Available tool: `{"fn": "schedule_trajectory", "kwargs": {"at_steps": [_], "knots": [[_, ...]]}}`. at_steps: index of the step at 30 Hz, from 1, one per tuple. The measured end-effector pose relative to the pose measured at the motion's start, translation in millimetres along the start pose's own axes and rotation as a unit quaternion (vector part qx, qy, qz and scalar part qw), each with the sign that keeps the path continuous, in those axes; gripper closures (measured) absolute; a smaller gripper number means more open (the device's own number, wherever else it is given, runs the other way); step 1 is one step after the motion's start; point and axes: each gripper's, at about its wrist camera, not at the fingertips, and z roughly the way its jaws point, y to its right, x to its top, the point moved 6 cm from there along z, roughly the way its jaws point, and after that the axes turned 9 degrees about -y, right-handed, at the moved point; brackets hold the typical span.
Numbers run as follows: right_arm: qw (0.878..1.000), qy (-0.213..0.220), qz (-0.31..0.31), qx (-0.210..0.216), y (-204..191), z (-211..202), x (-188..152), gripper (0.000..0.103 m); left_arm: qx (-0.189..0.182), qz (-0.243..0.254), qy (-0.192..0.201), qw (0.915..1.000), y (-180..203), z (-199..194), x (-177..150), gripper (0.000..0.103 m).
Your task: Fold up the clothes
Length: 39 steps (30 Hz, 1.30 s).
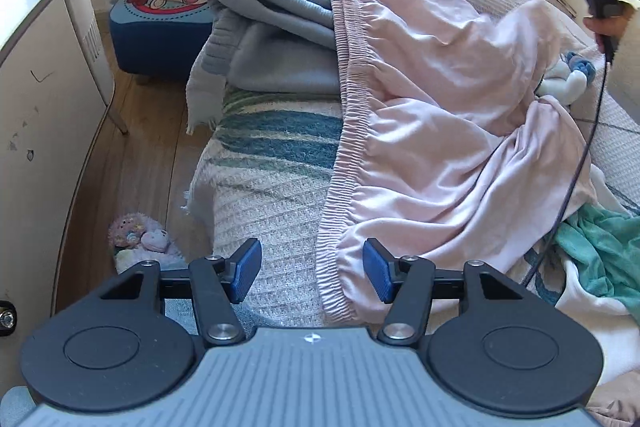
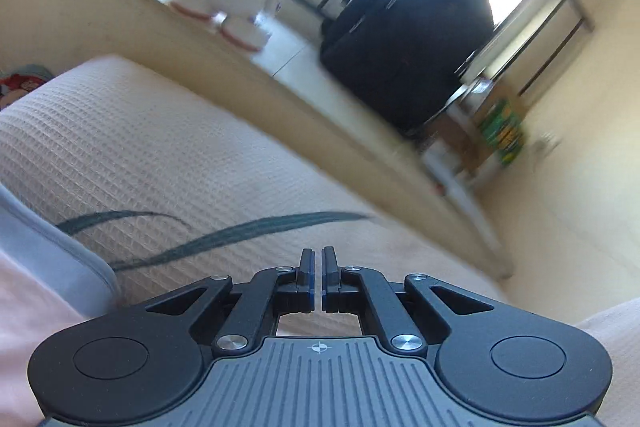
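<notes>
Pink garment (image 1: 440, 107): pale pink, elastic waistband, spread rumpled across the waffle-weave bedspread (image 1: 272, 211).
Grey knitwear (image 1: 272, 19): folded stack just beyond the pink garment, its edge under it.
Left gripper (image 1: 312, 275): spread, nothing pinched, hovering over the pink garment's waistband.
Right gripper (image 2: 318, 275): pressed together, empty, above bare bedspread beside the pink garment.
</notes>
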Motion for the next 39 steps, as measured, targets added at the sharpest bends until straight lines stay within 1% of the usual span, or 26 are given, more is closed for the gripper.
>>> {"fn": "schedule_trajectory", "kwargs": {"at_steps": [2,4,5,6,8,9,10,12,13,16,19,20,22,26,28,29,30,31,32,33,34,35,36,37,39], "knots": [[0.999,-0.024,0.013,0.032,-3.2,10.2,-4.7,0.099,-0.002,0.002,-0.001,1.0,1.9,0.0,0.5,0.048],[0.997,-0.04,0.03,0.06,-4.4,13.9,-12.5,0.091,-0.003,0.005,-0.001,1.0,4.3,-0.1,0.4,0.045],[0.996,-0.044,0.041,0.073,-1.5,11.0,-18.1,0.088,-0.003,0.007,-0.001,1.0,5.4,0.1,0.0,0.044],[0.994,-0.047,0.055,0.086,3.3,5.2,-25.4,0.083,-0.002,0.009,-0.002,1.0,6.5,0.5,-0.5,0.044],[0.989,-0.05,0.078,0.114,14.0,-10.5,-41.5,0.079,-0.002,0.013,-0.004,0.9999,8.9,1.4,-1.7,0.044],[0.987,-0.051,0.087,0.128,20.9,-20.8,-50.5,0.074,-0.002,0.014,-0.005,0.9999,10.1,1.5,-2.4,0.044],[0.984,-0.052,0.097,0.14,27.0,-32.3,-62.1,0.064,-0.003,0.015,-0.005,0.9999,11.6,1.0,-3.6,0.044],[0.978,-0.053,0.106,0.17,36.5,-57.0,-85.4,0.052,-0.009,0.019,-0.005,0.9998,14.8,-0.8,-6.7,0.044],[0.976,-0.052,0.106,0.184,39.3,-71.4,-100.5,0.05,-0.012,0.02,-0.004,0.9997,16.5,-1.9,-8.7,0.044],[0.968,-0.071,0.113,0.213,44.1,-102.3,-148.3,0.05,-0.024,0.022,-0.006,0.9994,20.0,-2.9,-15.3,0.043],[0.952,-0.099,0.151,0.249,45.5,-121.5,-197.7,0.05,-0.037,0.021,-0.016,0.999,21.7,0.1,-23.6,0.043],[0.948,-0.106,0.158,0.255,42.8,-125.6,-211.5,0.05,-0.038,0.024,-0.018,0.9988,22.4,0.8,-26.4,0.043],[0.949,-0.112,0.156,0.252,32.9,-132.5,-234.8,0.05,-0.038,0.032,-0.017,0.9986,24.4,1.2,-30.7,0.043],[0.949,-0.112,0.165,0.243,21.8,-127.9,-253.3,0.051,-0.039,0.027,0.0,0.9989,25.2,1.1,-30.8,0.044],[0.943,-0.118,0.176,0.256,19.2,-120.5,-253.1,0.053,-0.035,0.023,0.011,0.9991,25.2,1.4,-29.0,0.046],[0.94,-0.121,0.177,0.265,17.1,-118.1,-252.0,0.056,-0.036,0.02,0.015,0.999,25.5,1.8,-28.4,0.05],[0.941,-0.122,0.165,0.269,12.5,-118.5,-251.1,0.066,-0.037,0.018,0.018,0.999,26.1,3.0,-28.0,0.055],[0.942,-0.124,0.153,0.272,8.0,-118.8,-250.1,0.073,-0.038,0.017,0.019,0.999,27.2,5.4,-27.6,0.059],[0.942,-0.128,0.145,0.273,4.3,-117.8,-249.4,0.076,-0.038,0.017,0.017,0.999,28.0,8.9,-27.3,0.073],[0.942,-0.133,0.141,0.275,1.7,-116.0,-250.5,0.085,-0.036,0.016,0.011,0.9992,28.3,13.6,-27.3,0.083],[0.941,-0.135,0.141,0.277,1.0,-114.8,-251.4,0.091,-0.031,0.012,0.005,0.9994,28.0,18.1,-27.3,0.085],[0.94,-0.137,0.142,0.279,0.4,-113.8,-252.2,0.092,-0.03,0.007,0.005,0.9995,27.5,19.4,-27.0,0.087],[0.939,-0.137,0.147,0.28,1.1,-114.2,-252.5,0.096,-0.032,0.007,0.009,0.9994,27.1,16.9,-26.2,0.089],[0.937,-0.135,0.155,0.282,4.0,-117.6,-252.6,0.097,-0.034,0.008,0.013,0.9993,26.7,13.2,-25.4,0.09],[0.93,-0.127,0.179,0.295,12.8,-129.1,-251.5,0.098,-0.021,0.021,0.023,0.9993,24.7,2.6,-24.2,0.091]]}}
